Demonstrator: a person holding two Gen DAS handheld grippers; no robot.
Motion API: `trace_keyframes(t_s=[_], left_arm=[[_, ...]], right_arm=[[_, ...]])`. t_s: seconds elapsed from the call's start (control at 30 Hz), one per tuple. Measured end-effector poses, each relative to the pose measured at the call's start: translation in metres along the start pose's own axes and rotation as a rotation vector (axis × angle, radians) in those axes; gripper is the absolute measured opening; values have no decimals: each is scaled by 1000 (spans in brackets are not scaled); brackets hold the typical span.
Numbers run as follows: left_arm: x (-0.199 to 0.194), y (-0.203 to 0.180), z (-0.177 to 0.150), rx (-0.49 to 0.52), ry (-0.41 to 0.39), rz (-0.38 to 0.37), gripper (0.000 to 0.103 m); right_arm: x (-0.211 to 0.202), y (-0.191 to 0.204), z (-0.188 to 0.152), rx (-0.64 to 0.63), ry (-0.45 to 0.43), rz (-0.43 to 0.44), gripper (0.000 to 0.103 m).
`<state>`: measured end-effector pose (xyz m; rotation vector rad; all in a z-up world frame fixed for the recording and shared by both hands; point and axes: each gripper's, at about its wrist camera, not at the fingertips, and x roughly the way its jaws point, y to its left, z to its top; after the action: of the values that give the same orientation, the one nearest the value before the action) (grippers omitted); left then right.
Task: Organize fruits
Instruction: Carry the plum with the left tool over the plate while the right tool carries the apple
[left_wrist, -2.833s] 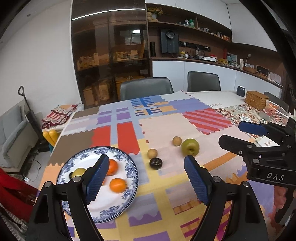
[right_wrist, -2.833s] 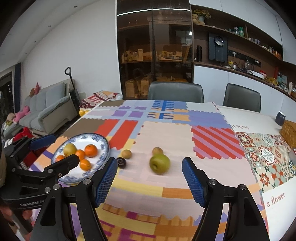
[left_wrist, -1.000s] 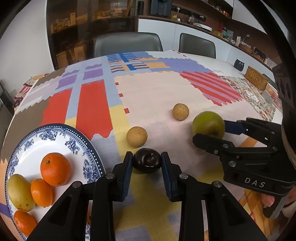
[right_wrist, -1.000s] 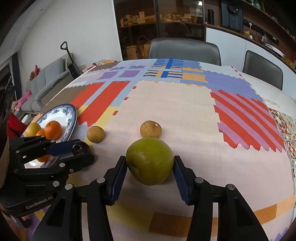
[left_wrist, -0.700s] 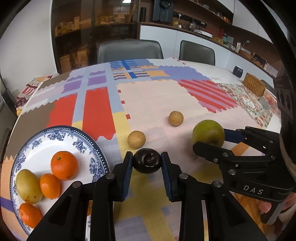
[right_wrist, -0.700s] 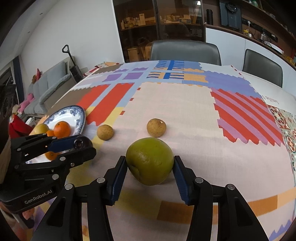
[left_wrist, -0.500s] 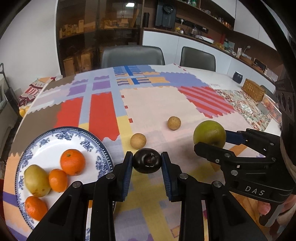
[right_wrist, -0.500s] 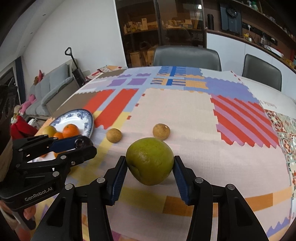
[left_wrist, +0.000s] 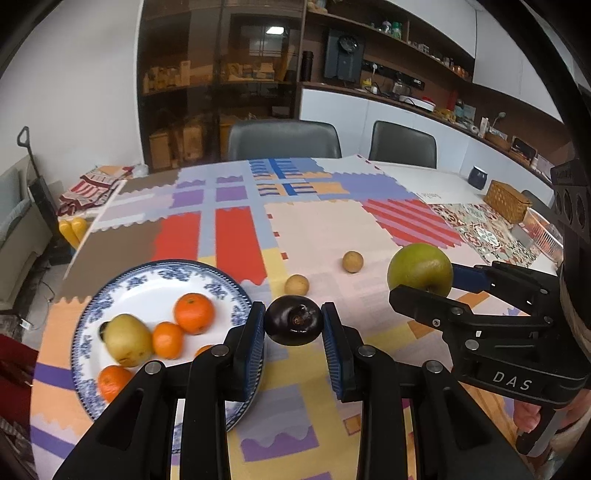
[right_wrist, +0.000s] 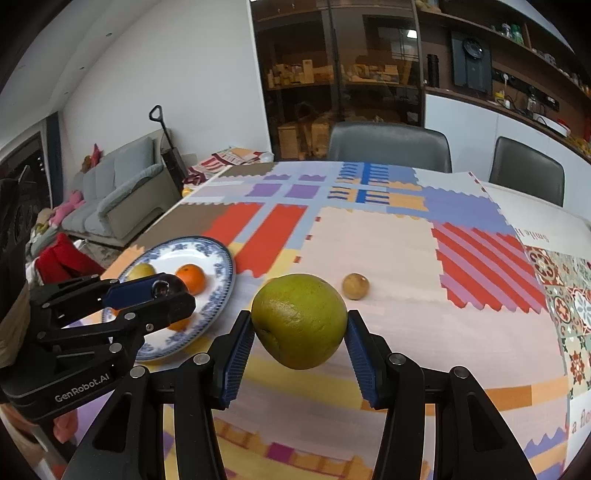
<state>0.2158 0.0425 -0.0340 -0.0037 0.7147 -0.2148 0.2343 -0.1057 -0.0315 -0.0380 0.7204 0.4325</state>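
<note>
Left hand-held gripper clamped on dark glossy round plum; blue-patterned white ceramic plate seen lower left, nearer it. Right hand-held gripper clamped on large green round fruit.

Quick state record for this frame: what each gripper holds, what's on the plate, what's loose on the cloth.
left gripper: shut on dark plum
right gripper: shut on green apple
plate: four oranges, one yellow pear
loose on tablecloth: two small brown fruits
still to plate: both held fruits, both brown ones
</note>
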Motion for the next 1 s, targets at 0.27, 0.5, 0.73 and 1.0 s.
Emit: trace_keyframes(t_s=[0.27,0.5,0.73,1.0], left_arm=[[-29,18,-9,-34,-30,41,30],[-50,35,-20,-68,-42,76,30],[-61,54,-36,-100,-29,105,30],[-63,75,-45,-113,-16,141,30]], right_arm=[[-10,27,2,-28,-16,33,51],[-15,52,3,-56,-22,70,51],[-11,74,0,-94,-9,100,51],[3,97,-1,-133,26,130,51]])
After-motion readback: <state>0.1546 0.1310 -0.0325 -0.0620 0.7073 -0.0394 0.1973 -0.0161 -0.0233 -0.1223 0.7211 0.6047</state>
